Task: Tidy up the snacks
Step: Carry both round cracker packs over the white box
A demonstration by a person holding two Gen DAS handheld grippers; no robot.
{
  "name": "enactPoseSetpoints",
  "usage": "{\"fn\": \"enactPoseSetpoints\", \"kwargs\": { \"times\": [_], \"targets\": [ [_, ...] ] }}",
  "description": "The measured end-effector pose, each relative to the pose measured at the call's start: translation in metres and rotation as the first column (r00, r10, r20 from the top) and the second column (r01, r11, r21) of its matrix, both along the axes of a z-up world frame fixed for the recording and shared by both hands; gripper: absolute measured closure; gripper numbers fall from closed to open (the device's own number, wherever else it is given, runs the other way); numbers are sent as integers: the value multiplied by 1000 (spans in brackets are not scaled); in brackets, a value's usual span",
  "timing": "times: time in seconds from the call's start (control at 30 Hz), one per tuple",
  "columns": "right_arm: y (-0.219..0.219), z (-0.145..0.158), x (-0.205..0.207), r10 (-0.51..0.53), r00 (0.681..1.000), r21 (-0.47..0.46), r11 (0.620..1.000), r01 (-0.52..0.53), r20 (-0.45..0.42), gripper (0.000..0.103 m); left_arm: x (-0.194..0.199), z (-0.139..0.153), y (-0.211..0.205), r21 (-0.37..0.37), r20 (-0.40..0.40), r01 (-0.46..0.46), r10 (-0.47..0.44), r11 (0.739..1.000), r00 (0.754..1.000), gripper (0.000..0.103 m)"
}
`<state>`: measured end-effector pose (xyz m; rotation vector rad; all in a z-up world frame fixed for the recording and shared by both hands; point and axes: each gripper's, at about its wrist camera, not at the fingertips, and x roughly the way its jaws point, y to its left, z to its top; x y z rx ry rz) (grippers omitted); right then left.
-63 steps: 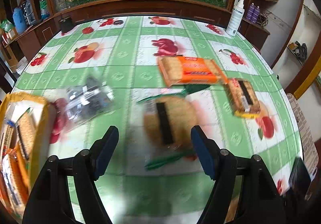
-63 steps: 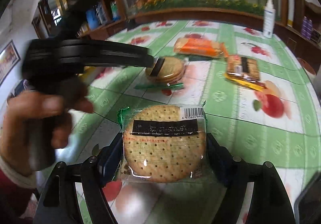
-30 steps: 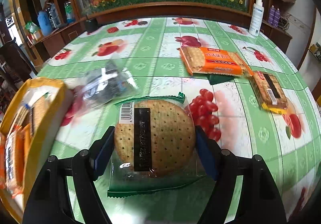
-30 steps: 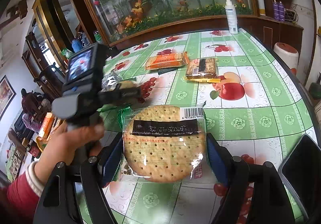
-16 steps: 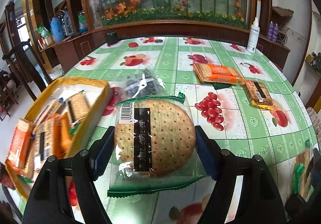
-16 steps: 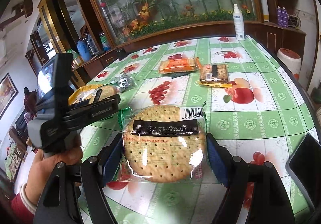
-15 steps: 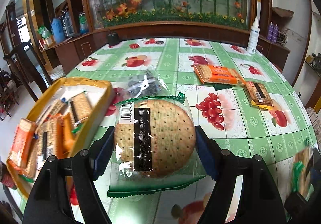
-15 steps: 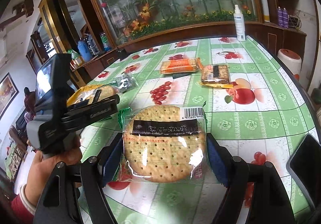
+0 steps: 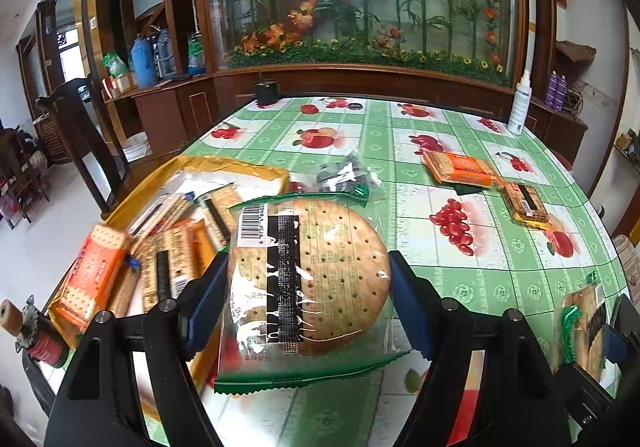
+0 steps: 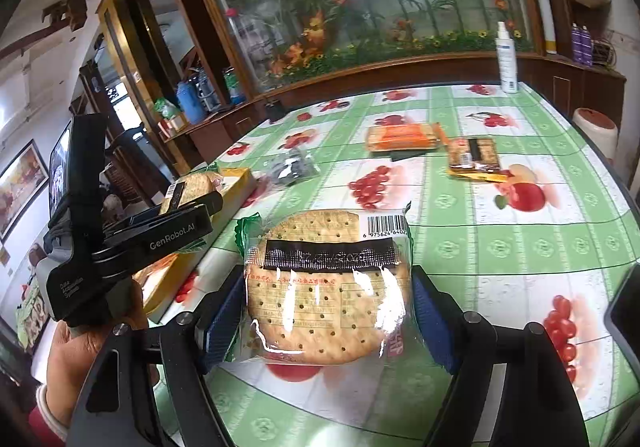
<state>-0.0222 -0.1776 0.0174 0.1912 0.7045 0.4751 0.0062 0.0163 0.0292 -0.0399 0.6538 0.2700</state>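
My left gripper (image 9: 308, 299) is shut on a round cracker pack (image 9: 308, 271) in clear wrap with a green edge, held above the table beside the yellow tray (image 9: 240, 167) full of snack packs. My right gripper (image 10: 326, 311) is shut on a second round cracker pack (image 10: 328, 287), held over the table's near side. The left gripper with its pack also shows in the right wrist view (image 10: 188, 191), over the yellow tray (image 10: 240, 183). The right gripper's pack shows at the left wrist view's right edge (image 9: 584, 331).
On the green fruit-print tablecloth (image 9: 500, 279) lie an orange cracker pack (image 9: 460, 167), a square yellow-edged cracker pack (image 9: 524, 203) and a dark clear-wrapped bag (image 9: 344, 175). A white spray bottle (image 9: 520, 107) stands at the far right edge. A wooden chair (image 9: 92, 151) stands left.
My left gripper has moved left with its cracker pack, and the yellow tray now lies closer under it. My right gripper still holds its pack, shifted slightly.
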Motion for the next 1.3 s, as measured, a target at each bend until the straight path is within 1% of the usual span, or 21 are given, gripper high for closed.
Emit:
{"fn": "enactPoseSetpoints", "kwargs": {
  "times": [0.23, 0.57, 0.77, 1.03, 1.17, 1.3],
  "targets": [
    [24, 5, -4, 48, 999, -8, 999, -48, 12, 24, -15, 6, 24, -17, 26, -33, 34, 999, 999, 27],
    [62, 5, -2, 121, 993, -6, 993, -121, 6, 24, -30, 3, 59, -39, 32, -99, 101, 994, 994, 27],
    [90, 4, 1, 172, 985, -4, 985, -172, 4, 24, -38, 7, 80, -48, 45, -134, 136, 990, 990, 27],
    [132, 5, 14, 246, 969, -6, 969, -246, -2, 24, -46, 6, 115, -60, 49, -196, 199, 979, 979, 27],
    [157, 3, 24, 281, 960, 5, 960, -281, -15, 24, -46, 4, 132, -66, 40, -221, 224, 973, 974, 26],
    [187, 4, 37, 313, 950, -7, 950, -313, -24, 24, -43, 0, 150, -80, 31, -248, 251, 965, 967, 26]
  ]
}}
